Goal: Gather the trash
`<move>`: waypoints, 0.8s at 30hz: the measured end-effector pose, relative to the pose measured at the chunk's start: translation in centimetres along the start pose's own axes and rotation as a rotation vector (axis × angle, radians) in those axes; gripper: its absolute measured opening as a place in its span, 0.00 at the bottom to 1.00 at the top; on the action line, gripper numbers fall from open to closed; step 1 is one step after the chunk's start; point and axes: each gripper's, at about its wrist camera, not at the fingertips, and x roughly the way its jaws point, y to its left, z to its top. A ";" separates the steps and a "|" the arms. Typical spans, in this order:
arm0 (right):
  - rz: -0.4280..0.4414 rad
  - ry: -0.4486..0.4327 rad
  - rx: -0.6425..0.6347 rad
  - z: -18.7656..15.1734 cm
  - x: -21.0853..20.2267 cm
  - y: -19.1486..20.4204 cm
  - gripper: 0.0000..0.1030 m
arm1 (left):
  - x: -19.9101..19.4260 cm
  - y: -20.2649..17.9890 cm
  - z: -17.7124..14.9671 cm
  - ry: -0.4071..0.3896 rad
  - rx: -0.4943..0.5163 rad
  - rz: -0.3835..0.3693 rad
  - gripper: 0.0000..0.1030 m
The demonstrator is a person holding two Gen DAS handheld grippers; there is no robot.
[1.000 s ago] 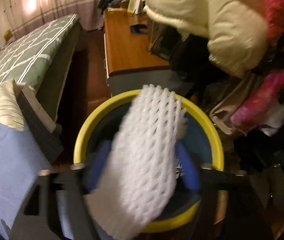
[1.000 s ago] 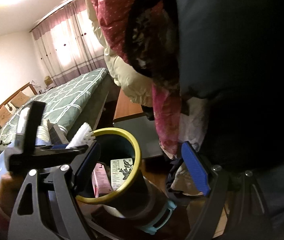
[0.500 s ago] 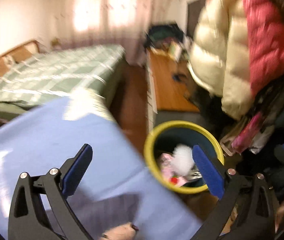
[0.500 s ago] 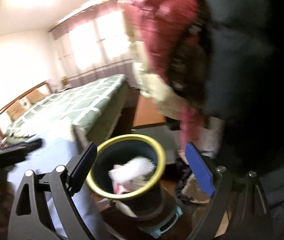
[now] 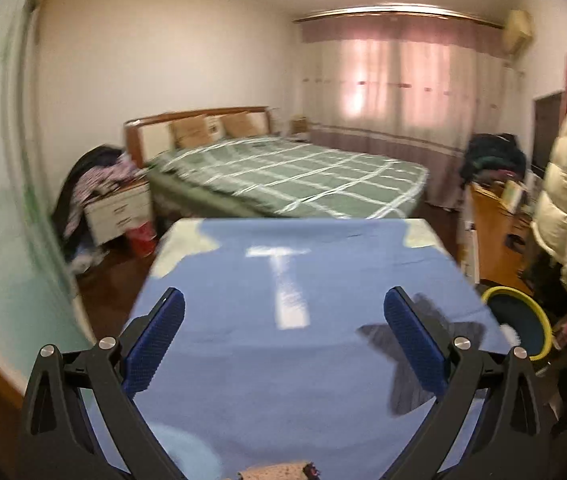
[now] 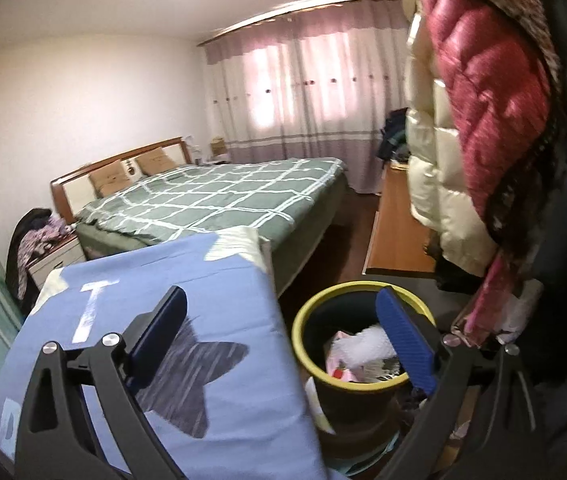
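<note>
**A:** While you hold the left hand-held gripper (image 5: 283,340) over the blue cloth (image 5: 283,272), its jaws stand wide apart with nothing between them — released, only fabric showing below the blue pads (image 5: 155,344).

**B:** And your right one?

**A:** Your right hand-held gripper (image 6: 283,344) has its jaws opening, and nothing is caught between them. Its left finger sits over the dark star shape (image 6: 187,384) printed on the cloth; its right finger crosses in front of the bin (image 6: 315,364).

**B:** Where is the trash you were collecting?

**A:** It lies inside that bin, the dark one with the yellow rim, standing on the floor just beside the edge of the blue cloth. You can see a white foam net (image 6: 363,344) on top of the heap, with pink and printed packaging (image 6: 343,364) under it. From your left camera the same bin shows at the far right, and a bit of white peeks over its near edge.

**B:** What surrounds it?

**A:** Puffy coats (image 6: 471,112) — one cream, one red — hang above and to the right of the bin. Beyond it stands a bed with a green checked cover (image 6: 223,196), and pink curtains (image 6: 303,84) glow behind that.
</note>
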 end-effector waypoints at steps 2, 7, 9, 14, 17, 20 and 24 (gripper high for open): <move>0.012 -0.005 -0.013 -0.1 -0.4 0.6 0.89 | -0.6 1.4 -0.9 0.006 -0.023 0.023 0.95; 0.032 -0.014 -0.027 -0.3 -1.7 1.8 0.89 | -1.8 3.7 -2.3 0.000 -0.052 0.050 0.95; 0.037 -0.016 -0.031 -0.4 -1.9 2.0 0.89 | -2.2 4.1 -2.5 -0.006 -0.055 0.050 0.95; 0.043 -0.025 -0.033 -0.2 -2.6 2.6 0.90 | -3.3 4.5 -2.9 -0.025 -0.058 0.054 0.95; 0.047 -0.026 -0.031 -0.2 -2.6 2.7 0.90 | -3.5 4.0 -2.6 -0.029 -0.054 0.058 0.95; 0.049 -0.026 -0.034 -0.2 -2.6 2.8 0.90 | -3.5 3.9 -2.4 -0.026 -0.054 0.052 0.95; 0.050 -0.025 -0.039 -0.2 -2.6 3.0 0.90 | -3.5 3.9 -2.4 -0.025 -0.054 0.052 0.95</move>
